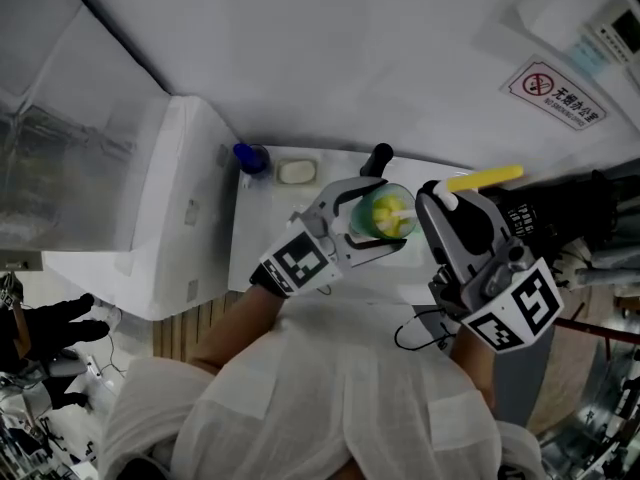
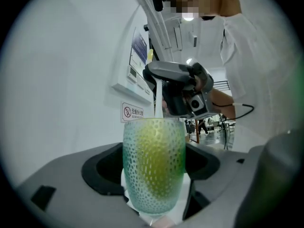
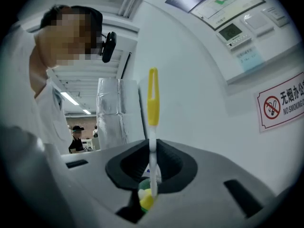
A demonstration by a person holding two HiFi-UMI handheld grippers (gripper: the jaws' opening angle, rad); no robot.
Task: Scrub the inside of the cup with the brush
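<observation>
Left gripper [image 1: 372,224] jaws clamped on cup [image 2: 154,170]. Right gripper [image 1: 442,200] jaws pinch brush [image 3: 152,99], its head inside the cup. Scrubbing likely mid-way; cleanliness not judgeable.

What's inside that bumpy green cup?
The brush stands in the cup, yellow head down; it shows as a yellow blur through the dimpled glass. The head covers the cup's bottom, so any water there cannot be seen.

The head view looks steeply down from above the cup [image 1: 388,213]. Each gripper view looks along its own jaws from very near. All three views share the wall sign [image 1: 555,93].
</observation>
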